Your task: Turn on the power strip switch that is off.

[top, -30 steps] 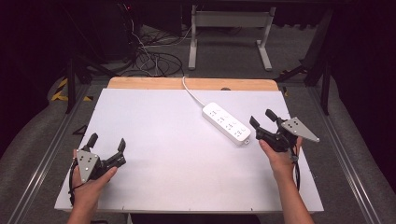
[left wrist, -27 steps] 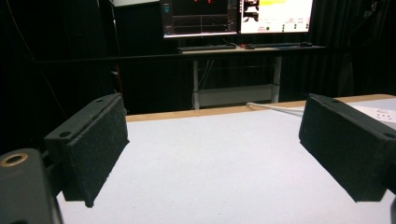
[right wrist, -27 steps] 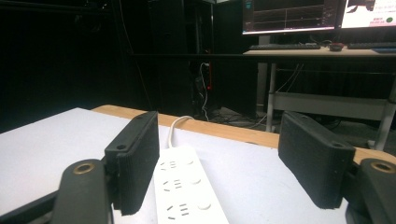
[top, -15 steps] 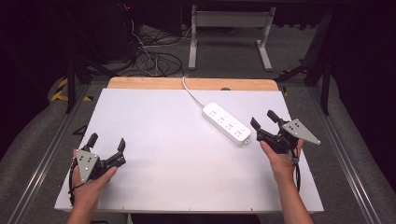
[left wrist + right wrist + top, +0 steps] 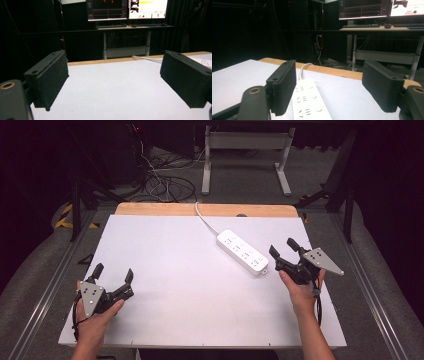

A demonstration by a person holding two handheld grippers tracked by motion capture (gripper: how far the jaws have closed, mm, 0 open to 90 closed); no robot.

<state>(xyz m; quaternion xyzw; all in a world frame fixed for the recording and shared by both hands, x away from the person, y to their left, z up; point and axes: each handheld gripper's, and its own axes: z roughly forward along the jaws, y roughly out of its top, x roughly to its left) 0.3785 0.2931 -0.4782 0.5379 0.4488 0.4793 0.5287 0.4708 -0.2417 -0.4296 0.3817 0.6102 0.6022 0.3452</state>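
Item: white power strip [image 5: 245, 252], lying flat on the worktop [image 5: 165, 270], its cord [image 5: 206, 220] running off from its far end over the wooden back edge. I read the work in hand as taking hold of this strip; nothing is gripped yet, so I judge it at the very start.

Right tongs [image 5: 283, 249]: I hold them just beside the strip's near end, jaws spread wide, empty; in the right gripper view the strip [image 5: 308, 100] lies between the jaws, close to one pad.

Left tongs [image 5: 114, 274]: well apart from the strip, toward its near-left, jaws open, empty.

Remaining, as I judge: closing in, gripping, whatever handling follows.
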